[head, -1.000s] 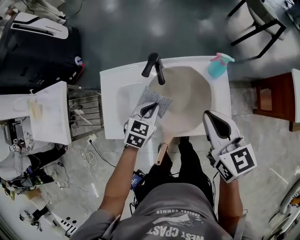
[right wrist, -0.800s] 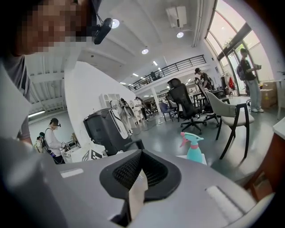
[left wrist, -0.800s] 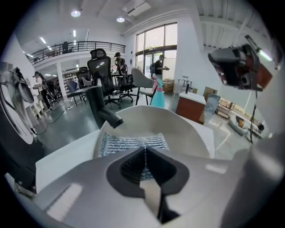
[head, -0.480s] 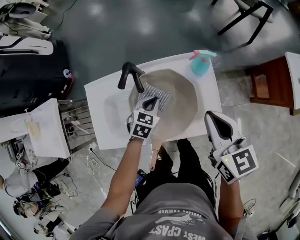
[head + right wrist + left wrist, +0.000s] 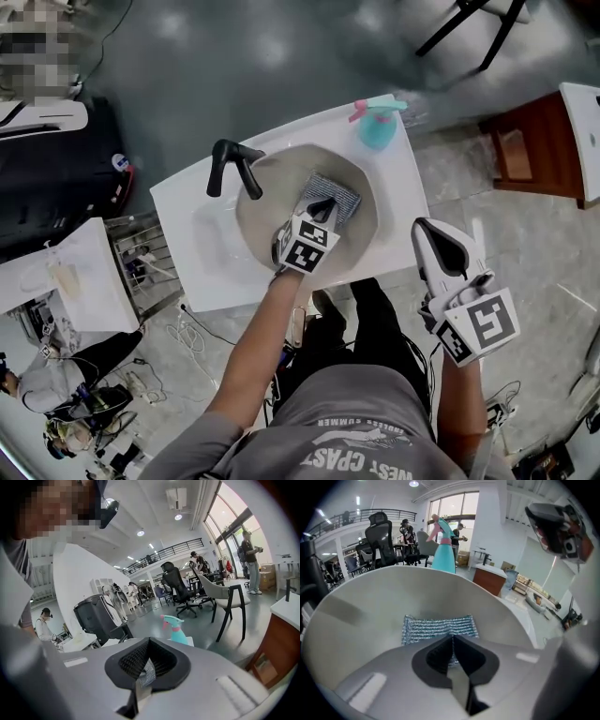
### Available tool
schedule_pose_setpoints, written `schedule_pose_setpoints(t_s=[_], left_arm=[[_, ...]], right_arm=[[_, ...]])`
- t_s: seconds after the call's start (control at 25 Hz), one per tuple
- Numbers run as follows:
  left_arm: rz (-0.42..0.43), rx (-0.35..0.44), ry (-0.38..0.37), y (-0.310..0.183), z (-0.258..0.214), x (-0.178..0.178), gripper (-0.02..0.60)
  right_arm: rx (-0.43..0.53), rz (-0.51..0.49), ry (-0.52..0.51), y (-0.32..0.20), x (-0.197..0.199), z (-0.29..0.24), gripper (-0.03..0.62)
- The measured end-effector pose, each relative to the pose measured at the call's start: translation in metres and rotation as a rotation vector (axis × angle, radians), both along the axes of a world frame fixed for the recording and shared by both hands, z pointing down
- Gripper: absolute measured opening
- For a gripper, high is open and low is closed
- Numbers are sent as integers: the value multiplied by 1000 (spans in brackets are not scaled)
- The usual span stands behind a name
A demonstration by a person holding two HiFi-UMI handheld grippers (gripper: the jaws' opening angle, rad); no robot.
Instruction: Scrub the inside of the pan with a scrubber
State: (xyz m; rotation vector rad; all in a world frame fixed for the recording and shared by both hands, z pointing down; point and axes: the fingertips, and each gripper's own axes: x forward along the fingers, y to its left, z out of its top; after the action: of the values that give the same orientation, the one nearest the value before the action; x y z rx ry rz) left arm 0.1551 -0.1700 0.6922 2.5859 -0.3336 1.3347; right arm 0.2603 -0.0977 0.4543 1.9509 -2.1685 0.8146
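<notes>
A wide beige pan sits on the white sink unit. My left gripper reaches down into the pan and is shut on a silvery mesh scrubber, which lies flat against the pan's inner wall right of centre. In the left gripper view the scrubber spreads out beyond the closed jaws of the left gripper, with the pan wall all around it. My right gripper hangs off the unit's right front corner, away from the pan, jaws together and empty; the right gripper view shows the right gripper the same way.
A teal spray bottle with a pink trigger stands at the unit's far right corner. A black tap rises at the pan's left rim. A brown cabinet stands to the right, a white table to the left.
My left gripper has slid the scrubber across the pan's inside, from the left side by the tap to right of centre. The right gripper has stayed where it was.
</notes>
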Motion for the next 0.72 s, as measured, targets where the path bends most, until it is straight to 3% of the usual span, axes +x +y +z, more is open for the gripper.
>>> schedule_pose_setpoints(t_s=[0.2, 0.32, 0.56, 0.72], left_arm=[[59, -60, -84, 39, 10, -28, 9], [55, -33, -134, 44, 6, -57, 12], [-64, 67, -144, 0, -17, -94, 12], [-138, 124, -119, -40, -30, -98, 12]], right_arm=[[7, -9, -2, -7, -3, -3, 2], [15, -37, -5, -15, -16, -5, 2], [23, -107, -14, -29, -50, -7, 2], [22, -130, -15, -33, -61, -7, 2]])
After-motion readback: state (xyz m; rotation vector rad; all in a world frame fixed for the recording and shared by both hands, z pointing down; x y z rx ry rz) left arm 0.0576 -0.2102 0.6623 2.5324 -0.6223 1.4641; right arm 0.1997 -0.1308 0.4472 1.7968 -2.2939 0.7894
